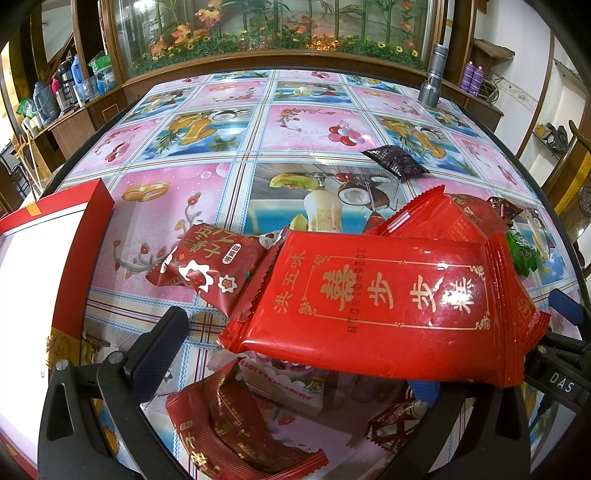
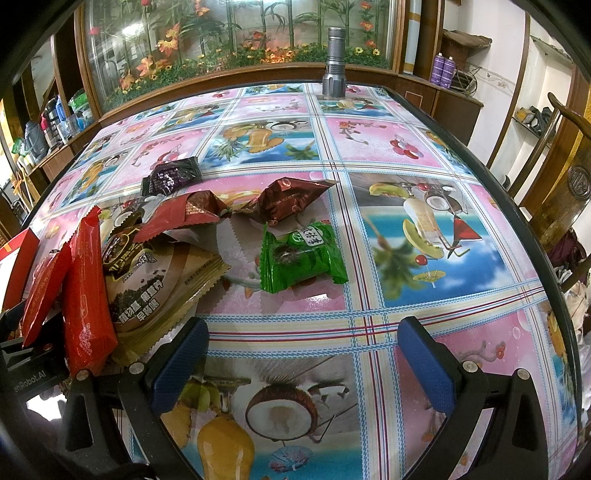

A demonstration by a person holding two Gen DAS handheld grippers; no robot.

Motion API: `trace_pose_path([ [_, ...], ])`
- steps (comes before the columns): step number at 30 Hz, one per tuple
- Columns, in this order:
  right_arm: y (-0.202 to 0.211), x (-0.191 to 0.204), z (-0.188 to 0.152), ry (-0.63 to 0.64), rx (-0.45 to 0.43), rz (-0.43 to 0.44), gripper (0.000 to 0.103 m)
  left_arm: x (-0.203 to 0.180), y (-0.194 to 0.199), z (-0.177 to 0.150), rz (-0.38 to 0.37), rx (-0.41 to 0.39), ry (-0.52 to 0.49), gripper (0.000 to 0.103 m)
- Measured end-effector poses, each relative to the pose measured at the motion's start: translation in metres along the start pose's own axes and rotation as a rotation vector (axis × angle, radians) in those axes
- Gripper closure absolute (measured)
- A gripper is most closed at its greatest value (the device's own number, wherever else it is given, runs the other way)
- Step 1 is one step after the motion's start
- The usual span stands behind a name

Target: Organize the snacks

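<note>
In the left wrist view a large red snack packet with gold writing [image 1: 384, 295] lies across the gap of my left gripper [image 1: 291, 358], over its right finger; the jaws stand wide apart and do not clamp it. Smaller dark red packets [image 1: 210, 262] lie around and below it. A red box with a white inside [image 1: 55, 266] stands at the left. My right gripper [image 2: 303, 362] is open and empty over bare tablecloth. Ahead of it lie a green packet [image 2: 301, 258], a brown-gold packet [image 2: 155, 284], red packets [image 2: 86, 295] and a brown one [image 2: 288, 199].
A small dark purple packet [image 2: 171, 177] lies further back, also seen in the left wrist view [image 1: 395, 160]. A grey metal flashlight [image 2: 334, 62] stands at the table's far edge. A glass cabinet with plants [image 1: 273, 29] is behind. A wooden chair [image 2: 557, 192] stands at the right.
</note>
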State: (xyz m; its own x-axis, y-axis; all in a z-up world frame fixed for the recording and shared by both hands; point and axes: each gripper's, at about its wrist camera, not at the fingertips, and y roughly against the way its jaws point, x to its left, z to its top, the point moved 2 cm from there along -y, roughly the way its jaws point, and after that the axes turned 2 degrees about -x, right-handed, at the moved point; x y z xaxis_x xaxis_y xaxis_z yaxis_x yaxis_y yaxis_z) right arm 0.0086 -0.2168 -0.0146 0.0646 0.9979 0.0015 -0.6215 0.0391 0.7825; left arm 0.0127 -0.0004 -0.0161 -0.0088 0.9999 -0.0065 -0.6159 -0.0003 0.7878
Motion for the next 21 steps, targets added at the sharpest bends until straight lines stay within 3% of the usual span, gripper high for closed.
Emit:
trace_pose_path([
  [18, 0.0026, 0.0018, 0.0016, -0.004, 0.002, -0.004, 0.0, -0.0003, -0.0001, -0.0001, -0.001, 0.001, 0.0, 0.0],
  [21, 0.0061, 0.0041, -0.0007, 0.024, 0.035, 0.015, 0.0, 0.0004, 0.003, -0.0036, -0.019, 0.019, -0.026, 0.0],
])
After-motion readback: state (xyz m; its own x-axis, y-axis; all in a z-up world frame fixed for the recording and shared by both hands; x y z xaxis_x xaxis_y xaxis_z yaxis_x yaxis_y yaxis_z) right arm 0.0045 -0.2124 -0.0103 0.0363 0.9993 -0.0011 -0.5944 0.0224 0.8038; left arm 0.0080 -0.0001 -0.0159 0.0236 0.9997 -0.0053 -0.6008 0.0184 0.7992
